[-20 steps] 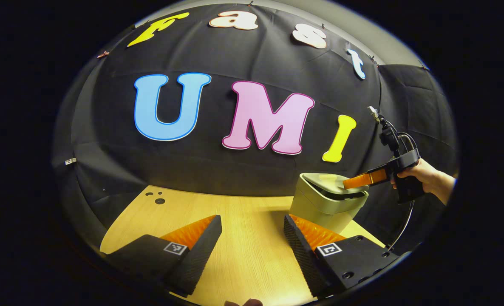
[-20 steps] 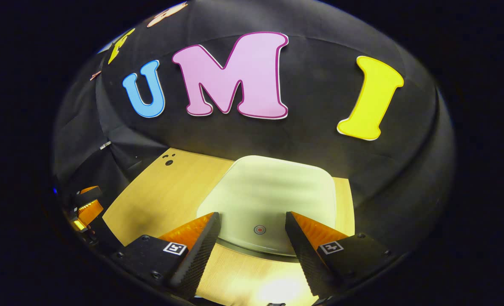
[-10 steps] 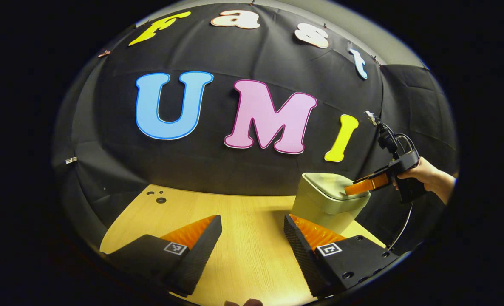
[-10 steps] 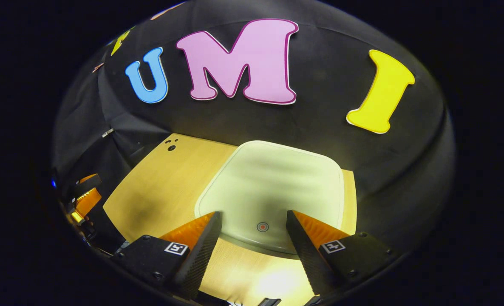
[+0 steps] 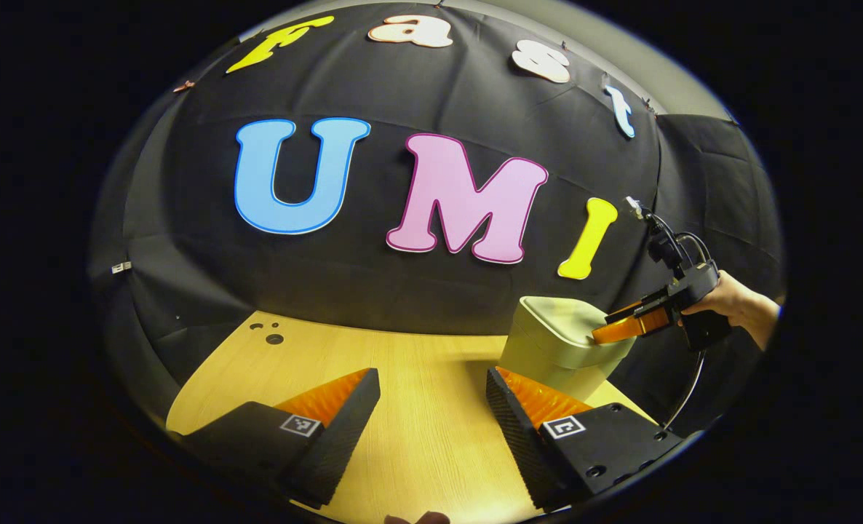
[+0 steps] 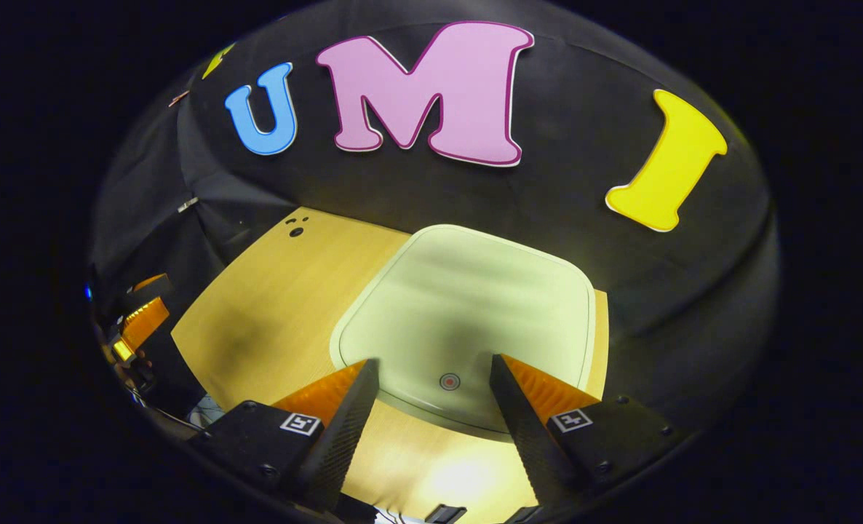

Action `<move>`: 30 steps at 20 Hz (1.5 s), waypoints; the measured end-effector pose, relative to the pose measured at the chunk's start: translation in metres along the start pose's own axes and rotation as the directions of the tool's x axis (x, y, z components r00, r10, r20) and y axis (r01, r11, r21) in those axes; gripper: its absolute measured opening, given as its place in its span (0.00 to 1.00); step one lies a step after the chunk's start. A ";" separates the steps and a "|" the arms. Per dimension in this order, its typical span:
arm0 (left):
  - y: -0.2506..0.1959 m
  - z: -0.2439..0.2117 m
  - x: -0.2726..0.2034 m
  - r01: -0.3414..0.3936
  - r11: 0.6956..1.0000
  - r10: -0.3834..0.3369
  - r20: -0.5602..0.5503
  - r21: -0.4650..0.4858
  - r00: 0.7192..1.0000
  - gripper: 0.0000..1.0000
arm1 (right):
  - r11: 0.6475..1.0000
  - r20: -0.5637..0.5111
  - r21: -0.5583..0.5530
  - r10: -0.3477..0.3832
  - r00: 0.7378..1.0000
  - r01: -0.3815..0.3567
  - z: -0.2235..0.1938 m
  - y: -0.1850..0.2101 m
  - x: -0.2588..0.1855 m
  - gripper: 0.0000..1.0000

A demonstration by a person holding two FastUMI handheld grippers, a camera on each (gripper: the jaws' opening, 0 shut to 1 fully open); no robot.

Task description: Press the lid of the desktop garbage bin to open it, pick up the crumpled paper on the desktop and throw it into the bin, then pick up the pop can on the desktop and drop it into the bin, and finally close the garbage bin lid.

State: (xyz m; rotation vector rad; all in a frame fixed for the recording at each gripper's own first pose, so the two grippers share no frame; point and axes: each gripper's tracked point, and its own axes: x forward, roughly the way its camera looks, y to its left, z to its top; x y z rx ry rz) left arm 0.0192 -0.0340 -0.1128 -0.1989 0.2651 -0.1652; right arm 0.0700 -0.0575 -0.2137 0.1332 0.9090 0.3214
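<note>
The pale green garbage bin [image 5: 557, 348] stands at the table's far right, its lid [image 6: 468, 298] flat and flush with the rim. A small red dot [image 6: 449, 380] marks the lid's near edge. My right gripper [image 6: 433, 362] is open and tilts down over that edge, one finger on each side of the dot. From the left gripper view, the right gripper [image 5: 613, 329] rests its tips on the lid's right side, held by a hand [image 5: 738, 306]. My left gripper [image 5: 431, 375] hangs open over the table with nothing between its fingers, to the left of the bin.
The wooden table [image 5: 373, 356] stretches left of the bin, with small dark holes [image 5: 274, 338] at its far left corner. The black cloth wall stands close behind the bin. A cable [image 5: 686, 397] hangs below the right gripper. The left gripper [image 6: 137, 324] sits at the far left of the right gripper view.
The lid has gone from tilted with a dark gap to flat and shut. The right gripper has moved down with it. The left gripper has barely moved.
</note>
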 end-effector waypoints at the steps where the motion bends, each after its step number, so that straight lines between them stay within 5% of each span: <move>1: -0.001 0.001 0.001 0.003 1.000 -0.003 0.000 0.000 1.000 0.95 | 1.000 0.013 0.022 0.003 1.000 -0.003 0.004 0.000 -0.001 0.99; 10: -0.002 0.007 -0.002 0.004 1.000 -0.004 0.014 0.024 1.000 0.95 | 1.000 0.146 0.013 -0.009 0.989 0.008 0.014 0.010 -0.013 0.96; 17: -0.005 0.012 0.001 0.000 0.999 -0.001 0.017 0.036 1.000 0.95 | 1.000 0.327 -0.019 -0.003 0.945 0.010 0.031 0.034 -0.058 0.96; 30: -0.023 0.021 0.005 0.015 0.998 -0.017 0.034 0.064 0.999 0.95 | 0.999 0.489 -0.031 0.045 0.871 -0.035 0.020 0.085 -0.114 0.96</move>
